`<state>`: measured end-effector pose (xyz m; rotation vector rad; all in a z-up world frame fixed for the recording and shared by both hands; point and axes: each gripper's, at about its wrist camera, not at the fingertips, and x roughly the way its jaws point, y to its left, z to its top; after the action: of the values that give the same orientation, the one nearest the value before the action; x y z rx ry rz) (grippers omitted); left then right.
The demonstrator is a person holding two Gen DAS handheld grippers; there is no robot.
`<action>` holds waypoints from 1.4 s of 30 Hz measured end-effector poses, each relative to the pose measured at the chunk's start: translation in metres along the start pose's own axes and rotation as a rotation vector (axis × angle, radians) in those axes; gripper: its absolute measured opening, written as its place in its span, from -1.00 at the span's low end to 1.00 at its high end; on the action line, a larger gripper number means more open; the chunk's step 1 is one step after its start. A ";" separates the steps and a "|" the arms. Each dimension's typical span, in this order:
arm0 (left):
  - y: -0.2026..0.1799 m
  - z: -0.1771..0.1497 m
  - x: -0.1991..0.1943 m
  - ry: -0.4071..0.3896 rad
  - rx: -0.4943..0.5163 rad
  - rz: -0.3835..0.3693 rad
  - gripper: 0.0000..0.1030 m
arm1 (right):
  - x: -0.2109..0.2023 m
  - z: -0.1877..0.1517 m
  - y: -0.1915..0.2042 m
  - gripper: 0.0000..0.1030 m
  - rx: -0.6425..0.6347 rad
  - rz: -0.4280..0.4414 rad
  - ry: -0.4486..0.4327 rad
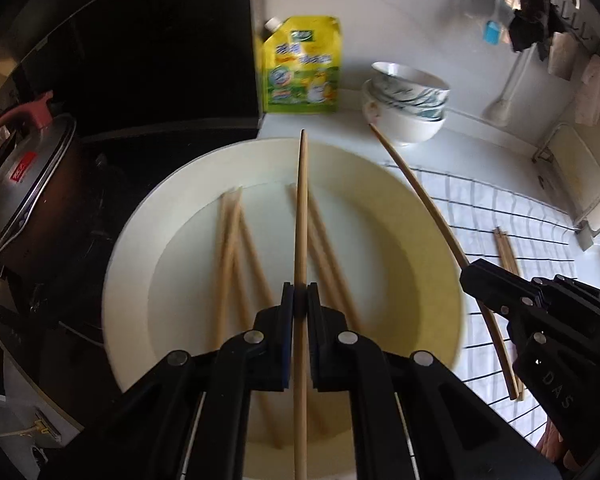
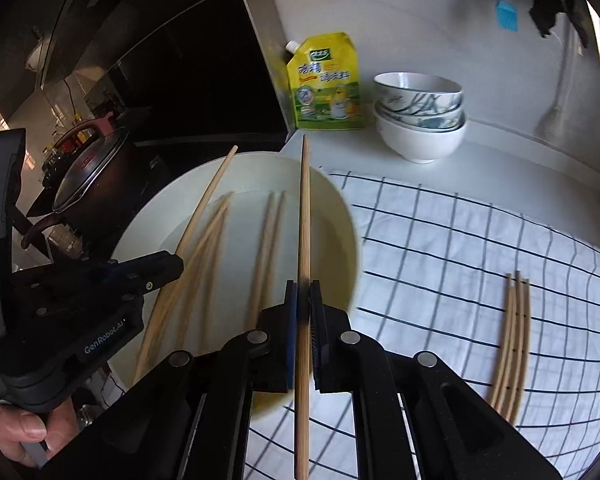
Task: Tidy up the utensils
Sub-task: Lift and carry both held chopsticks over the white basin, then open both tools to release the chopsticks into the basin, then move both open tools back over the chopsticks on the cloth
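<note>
**Me:** Both jaws are clenched, each on one long wooden chopstick. My left gripper pinches its chopstick near the middle, the tip pointing away over the wide cream-white plate. My right gripper grasps its own chopstick the same way, above the plate's right rim.

**Helper:** What is left in the plate?

**Me:** On its left side lies a loose fan of bare wooden chopsticks, and another pair lies under my left stick. Further right is the white cloth with dark grid lines, and on it a neat bundle of chopsticks lying parallel.

**Helper:** So the two you hold go over there?

**Me:** That is my guess. To do it well I'd keep both sticks level and parallel to the bundle, lower them just beside it, and only release once they rest on the cloth, so they don't roll. I'd also steer clear of the stacked white patterned bowls behind.
</note>
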<state>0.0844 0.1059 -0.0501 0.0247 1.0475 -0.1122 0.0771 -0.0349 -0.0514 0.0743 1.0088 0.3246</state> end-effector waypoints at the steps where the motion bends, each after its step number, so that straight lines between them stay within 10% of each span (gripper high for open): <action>1: 0.007 0.000 0.004 0.008 -0.002 0.002 -0.85 | 0.010 0.002 0.007 -0.88 0.000 0.005 0.012; 18: 0.046 -0.002 0.052 0.085 0.019 -0.023 -0.85 | 0.074 -0.001 0.029 -0.88 0.055 -0.056 0.126; 22: 0.053 0.002 0.042 0.056 -0.003 -0.016 -0.29 | 0.064 0.001 0.028 -0.46 0.062 -0.072 0.092; 42: 0.052 -0.006 -0.008 -0.020 -0.030 -0.005 0.01 | 0.010 -0.018 0.031 -0.45 0.051 -0.083 0.031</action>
<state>0.0810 0.1586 -0.0481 -0.0063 1.0291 -0.1014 0.0601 -0.0035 -0.0628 0.0731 1.0477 0.2248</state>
